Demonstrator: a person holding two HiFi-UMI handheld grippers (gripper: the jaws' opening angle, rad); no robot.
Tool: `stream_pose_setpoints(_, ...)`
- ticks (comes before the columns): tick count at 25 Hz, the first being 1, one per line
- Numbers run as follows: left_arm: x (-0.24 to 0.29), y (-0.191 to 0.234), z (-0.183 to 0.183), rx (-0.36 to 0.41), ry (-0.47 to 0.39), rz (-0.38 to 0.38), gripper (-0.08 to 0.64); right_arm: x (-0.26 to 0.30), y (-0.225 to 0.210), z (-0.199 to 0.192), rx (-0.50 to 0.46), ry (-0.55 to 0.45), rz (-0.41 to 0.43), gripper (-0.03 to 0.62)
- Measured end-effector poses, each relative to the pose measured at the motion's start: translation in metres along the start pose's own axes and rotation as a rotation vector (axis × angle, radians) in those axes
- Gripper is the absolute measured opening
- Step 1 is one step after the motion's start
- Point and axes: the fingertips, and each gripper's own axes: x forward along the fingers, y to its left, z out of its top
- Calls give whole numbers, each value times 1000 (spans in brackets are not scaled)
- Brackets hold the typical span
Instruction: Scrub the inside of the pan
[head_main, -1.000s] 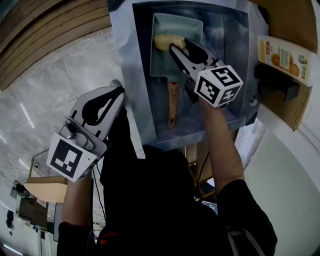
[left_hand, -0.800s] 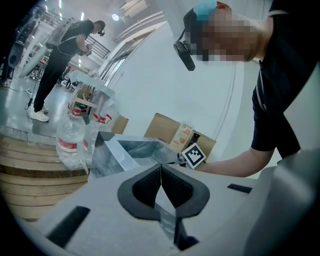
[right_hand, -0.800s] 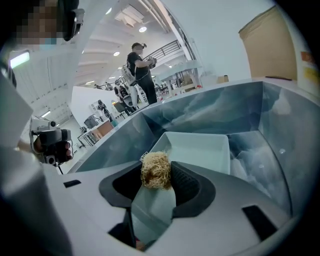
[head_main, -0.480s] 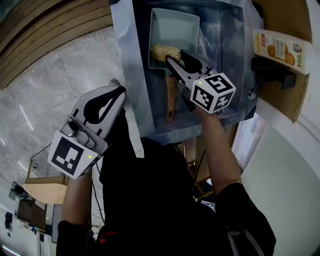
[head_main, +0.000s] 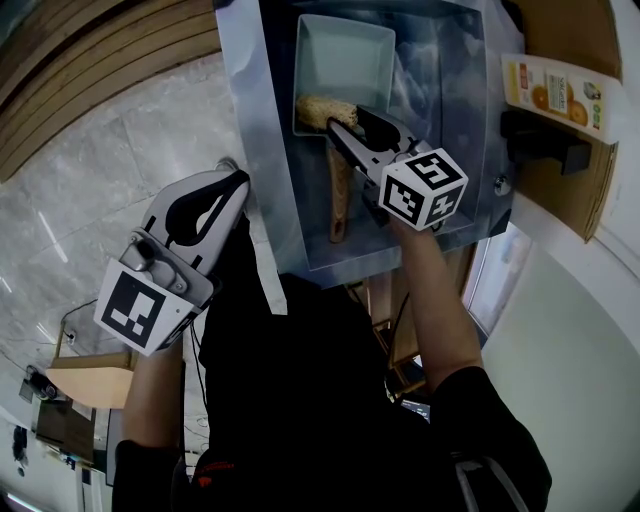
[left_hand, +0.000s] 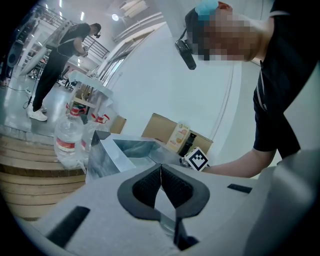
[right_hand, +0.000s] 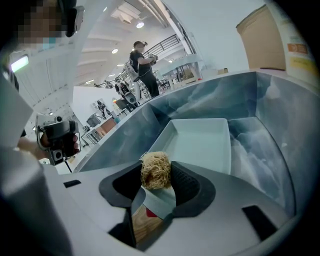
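Right hand-held gripper (head_main: 347, 120) is clenched on a straw-coloured scrubber (head_main: 322, 108), which sits at the near rim of the rectangular pan (head_main: 348, 55). The pan lies in the steel sink (head_main: 262, 150), toward the sink's far-left corner. Its wooden handle (head_main: 340, 200) points back at the sink's near edge, so the pan's long axis runs near-to-far, roughly in line w/ the gripper. In the right gripper view the scrubber (right_hand: 155, 169) fills the gap betw. the jaws, and the pan's pale inside (right_hand: 200, 142) lies straight ahead of them. Scrubbing looks under way at the handle end; the next stroke prob. needs a push fwd toward the pan's far wall. Left hand-held gripper (head_main: 232, 185) hangs outside the sink's left edge, well apart from the pan. Its jaws are closed on nothing in the left gripper view. The right one is plainly the nearer.
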Motion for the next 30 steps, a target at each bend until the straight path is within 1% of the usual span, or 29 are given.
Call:
stream_pose_setpoints(3, 4, 4, 5, 1, -1, 0, 20, -1, -6, 9, 21, -26, -9, 173)
stream_pose_setpoints(9, 12, 19, 18, 3, 4, 8, 20, 0, -37, 41, 29, -83, -72, 173)
stream_pose_setpoints(16, 28, 31, 25, -5, 18, 4, 20, 11, -68, 69, 22, -100, -109, 173)
stream_pose_setpoints(23, 39, 38, 25, -10, 29, 2, 20, 16, -88, 77, 27, -103, -134, 173)
stream_pose_setpoints(30, 41, 41, 23, -15, 36, -5, 20, 18, -91, 74, 29, -85, -138, 172)
